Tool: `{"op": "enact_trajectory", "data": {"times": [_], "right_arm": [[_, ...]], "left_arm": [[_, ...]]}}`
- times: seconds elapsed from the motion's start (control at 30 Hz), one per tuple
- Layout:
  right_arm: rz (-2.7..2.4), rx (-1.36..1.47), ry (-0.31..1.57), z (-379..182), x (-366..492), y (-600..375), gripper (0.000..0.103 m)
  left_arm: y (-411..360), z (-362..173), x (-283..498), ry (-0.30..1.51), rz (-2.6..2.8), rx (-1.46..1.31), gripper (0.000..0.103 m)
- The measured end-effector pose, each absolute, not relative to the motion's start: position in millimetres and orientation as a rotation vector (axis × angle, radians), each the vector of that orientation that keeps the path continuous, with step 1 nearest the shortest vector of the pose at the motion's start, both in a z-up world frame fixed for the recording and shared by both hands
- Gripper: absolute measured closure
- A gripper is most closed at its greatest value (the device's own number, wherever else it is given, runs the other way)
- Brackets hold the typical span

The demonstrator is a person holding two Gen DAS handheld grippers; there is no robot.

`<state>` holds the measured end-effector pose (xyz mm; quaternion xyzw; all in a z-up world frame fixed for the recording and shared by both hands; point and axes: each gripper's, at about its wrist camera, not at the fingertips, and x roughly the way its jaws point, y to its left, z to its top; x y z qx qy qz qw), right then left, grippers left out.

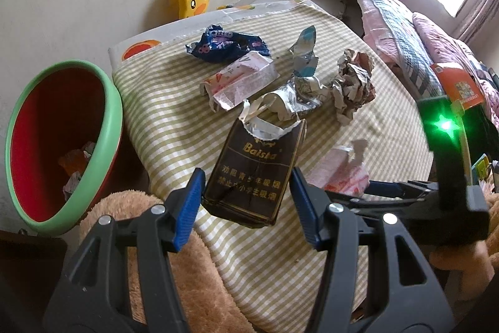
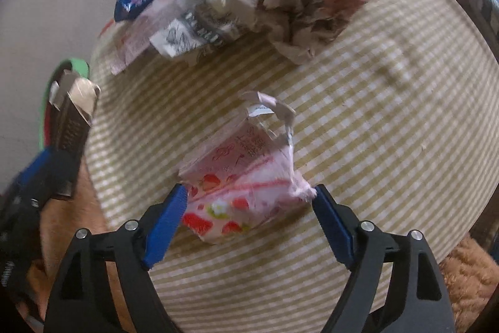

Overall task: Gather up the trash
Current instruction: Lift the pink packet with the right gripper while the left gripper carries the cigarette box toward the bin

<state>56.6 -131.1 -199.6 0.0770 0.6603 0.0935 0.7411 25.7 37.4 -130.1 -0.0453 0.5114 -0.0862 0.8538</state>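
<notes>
My left gripper (image 1: 246, 186) clenched the dark brown cigarette pack (image 1: 254, 173) beside the green-rimmed red bin (image 1: 115, 120); my right gripper (image 2: 251, 205) grasped the pink strawberry-printed carton (image 2: 240, 177).

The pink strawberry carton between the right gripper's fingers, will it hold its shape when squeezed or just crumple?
The pink strawberry carton probably crumples: its top is torn open and its walls already look dented. It seems empty, so likely light. With the right gripper touching only its edges, it may twist or slide on the striped cloth.
</notes>
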Motion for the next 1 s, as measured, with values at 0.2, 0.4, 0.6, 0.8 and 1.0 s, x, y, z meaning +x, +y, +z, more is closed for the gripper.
{"op": "enact_trajectory", "data": {"times": [0.2,0.4,0.6,0.8,1.0], "right_arm": [[0.227,0.114,1.359,-188.0,53.6,-123.7,0.054],[0.285,0.109,1.277,-164.4,47.5,-123.3,0.059],[0.288,0.086,1.162,-133.6,36.0,-129.0,0.059],[0.271,0.092,1.157,-124.1,39.1,-131.4,0.059],[0.271,0.075,1.142,-112.3,40.2,-118.1,0.059]], "left_arm": [[38.7,-130.7,25.8,1.075,-0.181,-0.099,0.05],[45.6,-126.6,24.3,1.059,-0.172,-0.12,0.05],[63.8,-113.0,22.5,1.016,-0.148,-0.148,0.05],[98.9,-100.9,19.3,0.966,-0.084,-0.178,0.05],[135.8,-97.0,14.8,0.929,-0.008,-0.192,0.05]]}}
